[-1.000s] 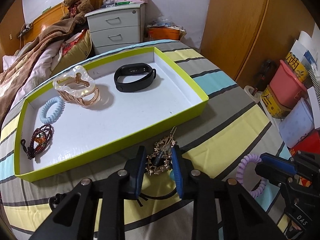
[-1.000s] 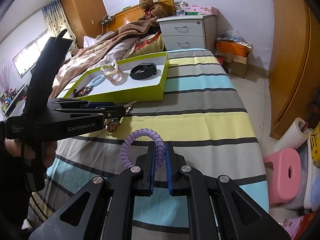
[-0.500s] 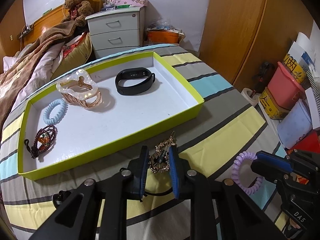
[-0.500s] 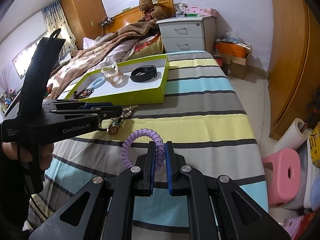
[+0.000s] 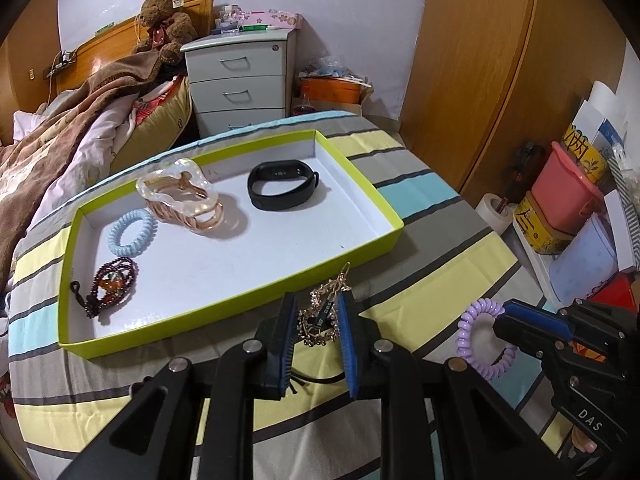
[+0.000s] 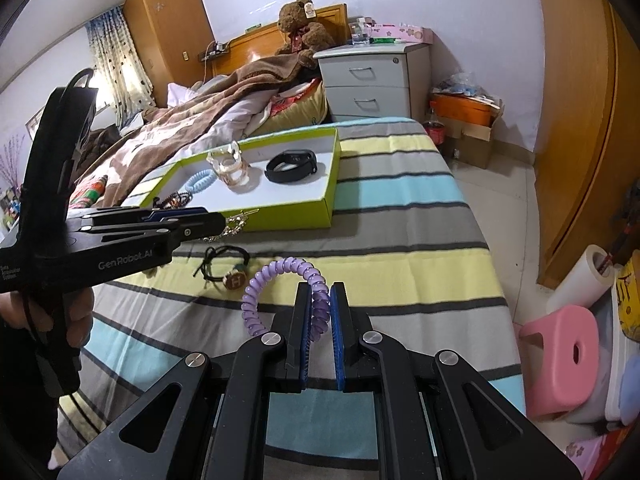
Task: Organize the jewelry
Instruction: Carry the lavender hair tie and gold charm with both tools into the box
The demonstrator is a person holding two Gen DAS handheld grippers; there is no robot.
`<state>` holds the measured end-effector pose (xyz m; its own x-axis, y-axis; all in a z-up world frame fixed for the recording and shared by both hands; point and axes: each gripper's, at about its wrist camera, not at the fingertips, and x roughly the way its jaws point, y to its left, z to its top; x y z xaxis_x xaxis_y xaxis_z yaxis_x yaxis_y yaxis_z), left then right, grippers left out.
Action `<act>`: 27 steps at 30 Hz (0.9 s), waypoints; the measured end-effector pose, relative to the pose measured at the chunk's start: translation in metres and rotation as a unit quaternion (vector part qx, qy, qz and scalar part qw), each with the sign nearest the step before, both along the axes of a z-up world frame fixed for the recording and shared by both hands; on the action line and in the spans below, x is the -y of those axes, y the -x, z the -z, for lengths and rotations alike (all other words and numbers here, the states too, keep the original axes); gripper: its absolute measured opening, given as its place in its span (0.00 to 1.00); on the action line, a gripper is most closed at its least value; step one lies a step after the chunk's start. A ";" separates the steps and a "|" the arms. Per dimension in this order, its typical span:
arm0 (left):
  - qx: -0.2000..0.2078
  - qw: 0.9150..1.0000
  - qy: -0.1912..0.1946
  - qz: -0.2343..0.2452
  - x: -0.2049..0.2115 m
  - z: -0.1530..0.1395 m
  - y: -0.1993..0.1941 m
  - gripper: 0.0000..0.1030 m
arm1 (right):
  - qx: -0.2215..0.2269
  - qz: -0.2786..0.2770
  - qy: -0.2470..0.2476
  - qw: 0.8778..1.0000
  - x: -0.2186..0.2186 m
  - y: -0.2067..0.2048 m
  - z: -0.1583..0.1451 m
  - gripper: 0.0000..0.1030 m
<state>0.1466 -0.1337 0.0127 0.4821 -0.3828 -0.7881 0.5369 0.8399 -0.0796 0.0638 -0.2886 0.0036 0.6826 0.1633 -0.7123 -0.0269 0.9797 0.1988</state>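
A green-rimmed white tray (image 5: 360,256) lies on the striped bed and holds a black fitness band (image 5: 283,184), a rose-gold watch (image 5: 182,200), a blue coil hair tie (image 5: 132,233) and a dark bead bracelet (image 5: 110,284). My left gripper (image 5: 316,320) is shut on a gold ornate hair clip (image 5: 322,312), held above the bed just before the tray's near wall. My right gripper (image 6: 320,312) is shut on a purple coil hair tie (image 6: 280,280), right of the left one. A black hair tie with an H charm (image 6: 228,270) lies on the bed.
A brown blanket (image 5: 52,140) and pillows lie left of the tray. A grey nightstand (image 5: 240,80) stands behind the bed. Boxes and a pink container (image 5: 568,196) crowd the floor on the right, with a pink stool (image 6: 568,364).
The left gripper has lifted the gold hair clip off the bed and toward the tray, uncovering the black H hair tie. The right gripper still holds the purple coil, nearly still.
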 end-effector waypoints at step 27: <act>0.028 0.997 0.020 -0.067 -0.056 -0.031 -0.036 0.21 | 0.017 -0.016 0.008 1.000 -0.020 -0.106 -0.035 0.09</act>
<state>0.1828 -0.0780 0.0441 0.5745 -0.3424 -0.7434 0.4248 0.9011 -0.0868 0.1698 -0.2682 0.0389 0.7011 0.1735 -0.6916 -0.0644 0.9814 0.1809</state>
